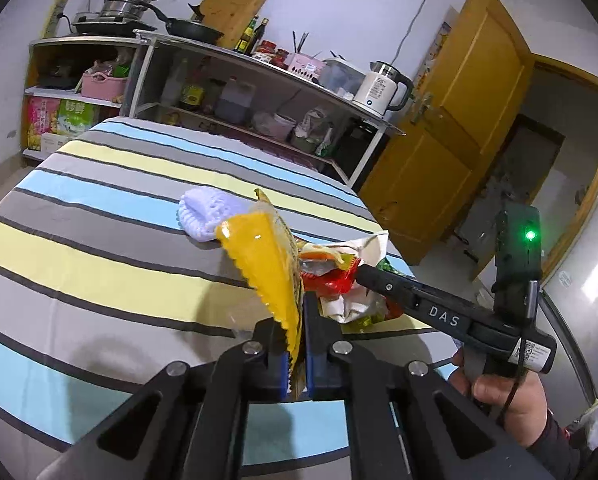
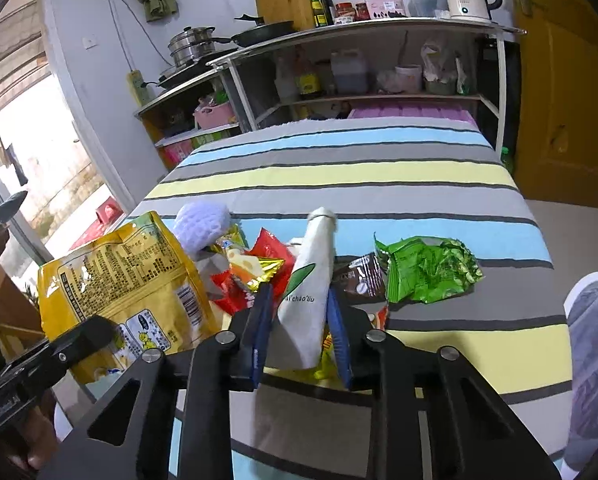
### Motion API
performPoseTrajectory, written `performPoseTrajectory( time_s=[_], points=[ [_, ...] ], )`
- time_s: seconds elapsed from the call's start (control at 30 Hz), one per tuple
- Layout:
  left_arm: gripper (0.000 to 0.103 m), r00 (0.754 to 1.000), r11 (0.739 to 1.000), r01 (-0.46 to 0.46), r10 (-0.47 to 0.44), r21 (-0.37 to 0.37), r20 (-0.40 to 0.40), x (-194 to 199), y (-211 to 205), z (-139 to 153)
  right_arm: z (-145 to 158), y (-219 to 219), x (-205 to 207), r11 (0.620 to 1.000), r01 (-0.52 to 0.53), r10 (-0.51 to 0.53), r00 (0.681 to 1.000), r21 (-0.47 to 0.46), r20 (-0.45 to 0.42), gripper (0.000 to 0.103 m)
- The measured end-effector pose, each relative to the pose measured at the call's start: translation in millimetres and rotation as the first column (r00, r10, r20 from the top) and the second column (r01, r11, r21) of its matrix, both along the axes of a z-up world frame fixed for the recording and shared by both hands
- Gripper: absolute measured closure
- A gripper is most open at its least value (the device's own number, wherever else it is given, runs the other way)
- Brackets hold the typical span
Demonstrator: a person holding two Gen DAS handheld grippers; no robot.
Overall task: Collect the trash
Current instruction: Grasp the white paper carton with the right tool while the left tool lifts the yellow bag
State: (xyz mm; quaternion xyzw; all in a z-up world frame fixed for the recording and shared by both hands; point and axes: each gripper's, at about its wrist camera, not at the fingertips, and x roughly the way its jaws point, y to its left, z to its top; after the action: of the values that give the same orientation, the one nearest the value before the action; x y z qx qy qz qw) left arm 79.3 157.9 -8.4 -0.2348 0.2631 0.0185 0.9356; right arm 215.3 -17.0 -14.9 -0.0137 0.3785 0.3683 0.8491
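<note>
My left gripper (image 1: 295,312) is shut on the edge of a yellow snack bag (image 1: 267,264), which stands up over the striped cloth (image 1: 99,264). In the right wrist view the same yellow bag (image 2: 131,280) hangs from the left gripper (image 2: 103,328) at the lower left. My right gripper (image 2: 299,300) straddles a white paper wrapper with a green leaf print (image 2: 311,280); its blue pads flank the wrapper with narrow gaps. A red wrapper (image 2: 271,252), a brown one (image 2: 359,280) and a crumpled green one (image 2: 427,272) lie around it. From the left wrist view, the right gripper (image 1: 361,270) reaches into the pile.
A lilac knitted piece (image 1: 207,216) lies behind the pile. A metal shelf (image 1: 259,64) with pans, bottles and a kettle (image 1: 383,88) stands past the far edge, beside a yellow door (image 1: 459,120). A white-rimmed bin with a liner (image 2: 595,360) is at the right.
</note>
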Motion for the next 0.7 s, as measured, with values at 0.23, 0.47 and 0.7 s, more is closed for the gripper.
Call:
performPoseTrajectory(
  time_s=[0.23,0.47,0.7],
  points=[
    [0.098,1.000,0.999,0.013,-0.013,0.030,0.023,-2,-11,13,12,-23,-9,0.999,0.027,-0.028,0.999,0.033,0.032,0.077],
    [0.098,0.998,0.997,0.045,-0.048,0.060,0.041,-3,-29,26,30,-49,-21,0.995,0.057,-0.061,0.997,0.078,0.053,0.077],
    [0.098,0.993,0.991,0.102,-0.107,0.091,0.052,5,-53,39,39,-81,-33,0.989,0.105,-0.112,0.991,0.101,0.067,0.077]
  ],
)
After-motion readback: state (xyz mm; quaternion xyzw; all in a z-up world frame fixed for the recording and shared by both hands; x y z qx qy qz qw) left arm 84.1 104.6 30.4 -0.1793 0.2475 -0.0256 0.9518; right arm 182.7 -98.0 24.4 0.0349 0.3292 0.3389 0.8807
